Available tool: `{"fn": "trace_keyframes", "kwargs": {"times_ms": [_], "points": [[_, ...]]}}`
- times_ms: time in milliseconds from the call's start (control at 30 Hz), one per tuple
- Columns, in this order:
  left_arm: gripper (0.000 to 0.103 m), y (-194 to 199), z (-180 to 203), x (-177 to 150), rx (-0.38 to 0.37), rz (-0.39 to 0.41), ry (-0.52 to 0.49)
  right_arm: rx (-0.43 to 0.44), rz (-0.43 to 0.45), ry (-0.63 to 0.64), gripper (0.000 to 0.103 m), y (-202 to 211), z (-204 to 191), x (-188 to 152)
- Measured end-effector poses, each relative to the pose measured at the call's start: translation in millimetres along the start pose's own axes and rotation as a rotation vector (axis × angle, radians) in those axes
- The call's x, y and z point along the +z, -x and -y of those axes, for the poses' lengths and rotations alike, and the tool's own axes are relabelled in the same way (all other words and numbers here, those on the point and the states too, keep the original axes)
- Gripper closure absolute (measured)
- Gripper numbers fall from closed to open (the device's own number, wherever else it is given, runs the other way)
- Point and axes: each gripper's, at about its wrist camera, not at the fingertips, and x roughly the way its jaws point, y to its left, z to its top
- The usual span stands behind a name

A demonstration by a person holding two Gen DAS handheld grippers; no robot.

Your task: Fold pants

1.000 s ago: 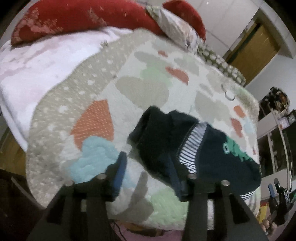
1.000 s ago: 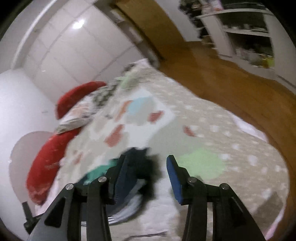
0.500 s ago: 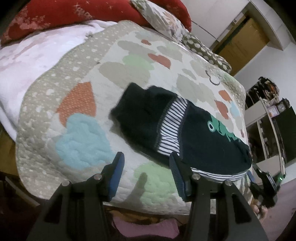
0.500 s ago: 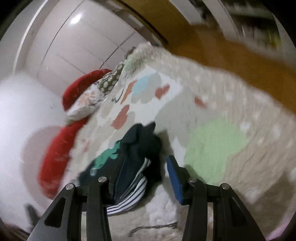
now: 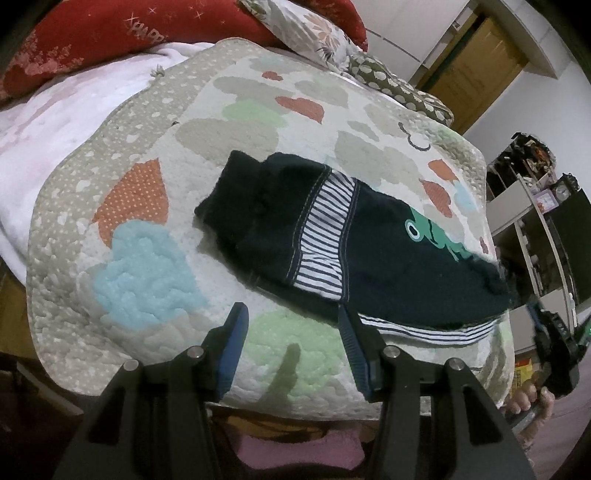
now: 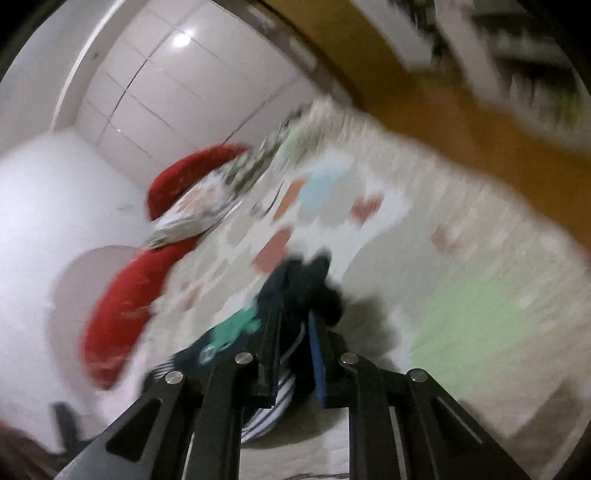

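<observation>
The right gripper (image 6: 295,345) jaws are closing, with cloth of the small dark navy knit pants with striped white bands (image 5: 354,247) between them. The left gripper (image 5: 291,345) jaws stand half open and empty near the pants' edge. The pants lie on the quilted pastel bed cover (image 5: 147,206); judged light, soft and limp, so take hold at hems or waistband.

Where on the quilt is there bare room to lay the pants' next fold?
Free: the quilt between the pants and the red pillows, plus the blue and orange patches left of the cuffs. Crowded: the near right edge, where the right gripper is closing on the fabric.
</observation>
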Motion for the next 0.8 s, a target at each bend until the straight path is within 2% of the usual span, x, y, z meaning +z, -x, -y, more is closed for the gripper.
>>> {"fn": "trace_keyframes", "kwargs": {"times_ms": [33, 100, 133, 200, 300, 333, 400, 433, 467, 500, 533, 567, 600, 633, 700, 767, 800], "points": [[0.054, 0, 0, 0, 0.001, -0.002, -0.002, -0.096, 0.071, 0.04, 0.086, 13, -5, 1], [0.054, -2, 1, 0, 0.008, -0.007, -0.009, -0.181, 0.13, 0.063, 0.086, 24, -7, 4], [0.054, -3, 1, -1, 0.011, -0.009, -0.01, -0.192, 0.136, 0.051, 0.086, 27, -5, 6], [0.054, -5, 1, -1, 0.01, -0.016, -0.008, -0.142, 0.115, 0.02, 0.086, 27, -3, 8], [0.054, -8, 5, -3, 0.01, -0.03, -0.019, -0.017, 0.019, 0.0, 0.086, 12, -3, 3], [0.053, -9, 7, -3, 0.008, -0.033, -0.024, 0.049, -0.04, -0.004, 0.085, 1, -7, -2], [0.051, -9, 9, -5, 0.007, -0.035, -0.037, 0.146, -0.147, -0.014, 0.074, -20, -9, -15], [0.049, -8, 11, -5, 0.01, -0.034, -0.044, 0.159, -0.193, -0.017, 0.071, -32, -9, -22], [0.048, -8, 12, -5, 0.015, -0.032, -0.053, 0.118, -0.234, -0.02, 0.07, -45, -4, -29], [0.048, -7, 14, -5, 0.021, -0.03, -0.064, 0.031, -0.249, -0.035, 0.072, -54, 5, -33], [0.048, -7, 18, -5, 0.026, -0.028, -0.078, -0.003, -0.245, -0.049, 0.076, -56, 12, -34], [0.047, -7, 21, -3, 0.03, -0.027, -0.094, 0.009, -0.216, -0.091, 0.076, -50, 23, -34], [0.047, -8, 28, -1, 0.032, -0.027, -0.118, 0.008, -0.177, -0.126, 0.072, -39, 30, -31], [0.047, -10, 38, 2, 0.032, -0.03, -0.149, -0.031, -0.111, -0.138, 0.071, -22, 35, -26], [0.047, -16, 62, 8, 0.024, -0.034, -0.215, -0.106, -0.006, -0.116, 0.056, 4, 38, -17], [0.044, -26, 97, 16, 0.005, -0.041, -0.305, -0.125, 0.06, -0.085, 0.048, 25, 40, -11], [0.043, -32, 113, 20, -0.009, -0.05, -0.34, -0.12, 0.062, -0.075, 0.047, 27, 39, -11]]}}
